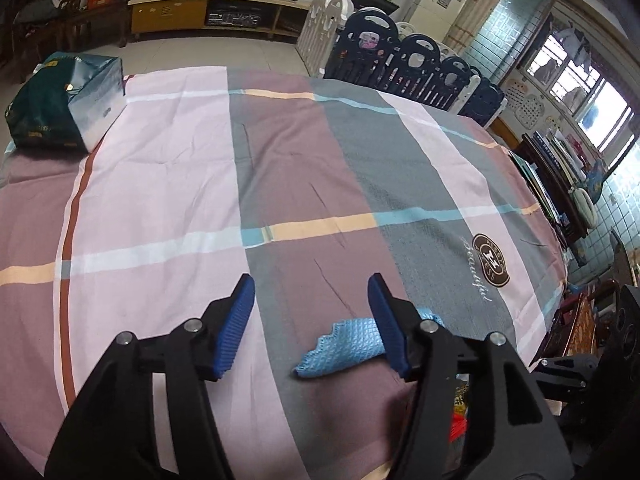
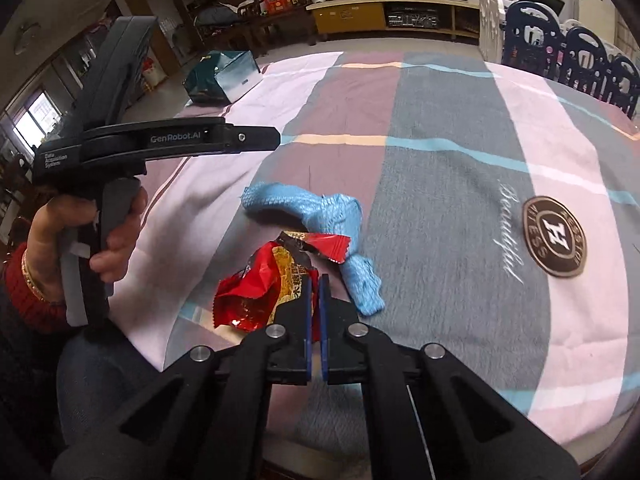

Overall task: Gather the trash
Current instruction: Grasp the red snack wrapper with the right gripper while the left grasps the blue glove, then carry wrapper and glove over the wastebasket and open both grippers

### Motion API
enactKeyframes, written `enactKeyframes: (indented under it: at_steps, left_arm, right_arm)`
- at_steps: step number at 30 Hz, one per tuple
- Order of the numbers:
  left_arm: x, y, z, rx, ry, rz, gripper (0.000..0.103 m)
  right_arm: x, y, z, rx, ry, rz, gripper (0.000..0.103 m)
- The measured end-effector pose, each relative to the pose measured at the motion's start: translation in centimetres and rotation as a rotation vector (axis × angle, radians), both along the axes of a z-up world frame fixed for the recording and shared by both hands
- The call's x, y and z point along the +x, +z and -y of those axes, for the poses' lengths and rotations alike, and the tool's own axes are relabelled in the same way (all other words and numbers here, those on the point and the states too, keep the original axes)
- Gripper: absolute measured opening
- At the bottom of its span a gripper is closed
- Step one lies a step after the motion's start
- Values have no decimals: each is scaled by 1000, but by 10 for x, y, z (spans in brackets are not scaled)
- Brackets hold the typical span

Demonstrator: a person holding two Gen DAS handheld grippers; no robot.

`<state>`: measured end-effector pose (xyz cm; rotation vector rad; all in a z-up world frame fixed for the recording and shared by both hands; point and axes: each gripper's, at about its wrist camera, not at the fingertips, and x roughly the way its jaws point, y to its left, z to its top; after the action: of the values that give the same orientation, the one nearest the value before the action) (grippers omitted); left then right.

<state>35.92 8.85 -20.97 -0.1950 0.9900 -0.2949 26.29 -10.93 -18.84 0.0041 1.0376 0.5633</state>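
Note:
A crumpled red snack wrapper (image 2: 264, 280) lies near the table's front edge, partly on a light blue cloth (image 2: 324, 216). My right gripper (image 2: 316, 284) is shut on the wrapper's near side. My left gripper (image 1: 312, 288) is open and empty above the tablecloth; the blue cloth (image 1: 344, 350) lies beside its right finger, and a bit of the red wrapper (image 1: 458, 428) shows past it. The left gripper's body (image 2: 160, 140) shows in the right wrist view, held by a hand at the left.
A dark green gift bag (image 1: 64, 104) lies at the table's far left corner, also in the right wrist view (image 2: 224, 76). The striped tablecloth (image 1: 280, 160) covers the table. Dark blue and white fence panels (image 1: 400, 60) stand beyond the far right edge.

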Motion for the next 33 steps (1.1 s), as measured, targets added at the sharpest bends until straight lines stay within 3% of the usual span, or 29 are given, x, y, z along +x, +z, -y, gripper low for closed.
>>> enactKeyframes:
  at_steps: [5,8,12,14,16,18,20,21,23,27,29,31,33]
  left_arm:
    - [-13,6,30,40,-167,40,79]
    - [-21,3,51,103,-239,59,79]
    - [-23,-9,67,140,-297,40,79]
    - [-23,-14,70,142,-314,23,75]
    - [-23,-17,72,119,-335,7,69]
    - [-24,-16,74,98,-346,4,69]
    - [-24,-19,77,104,-356,-3,64]
    - [-24,-22,79,109,-365,-12,52]
    - [-24,-26,80,80,-382,-38,40]
    - [-24,-24,78,57,-386,-32,28]
    - [-22,-24,75,35,-373,-40,26]
    - [-19,-24,71,9,-354,-48,25]
    - [-16,-23,66,-2,-327,-49,24]
  right_arm:
    - [-20,3,31,-77,-120,0,4]
    - [-21,0,56,-111,-248,-9,4]
    - [-22,-4,87,-73,-391,-35,8]
    - [-23,-5,91,-56,-414,-50,28]
    - [-26,-5,91,-63,-428,-39,63]
    - [-25,-5,87,-89,-432,-22,67]
    - [-21,-11,83,-108,-425,-41,67]
    - [-18,-15,79,-103,-422,-54,67]
    - [-16,-20,76,-92,-410,-66,67]
    - [-11,-26,66,-118,-395,-64,67]
    - [-9,-29,60,-123,-380,-61,58]
    - [-8,-31,57,-116,-357,-68,32]
    - [-8,-31,55,-92,-344,-67,17]
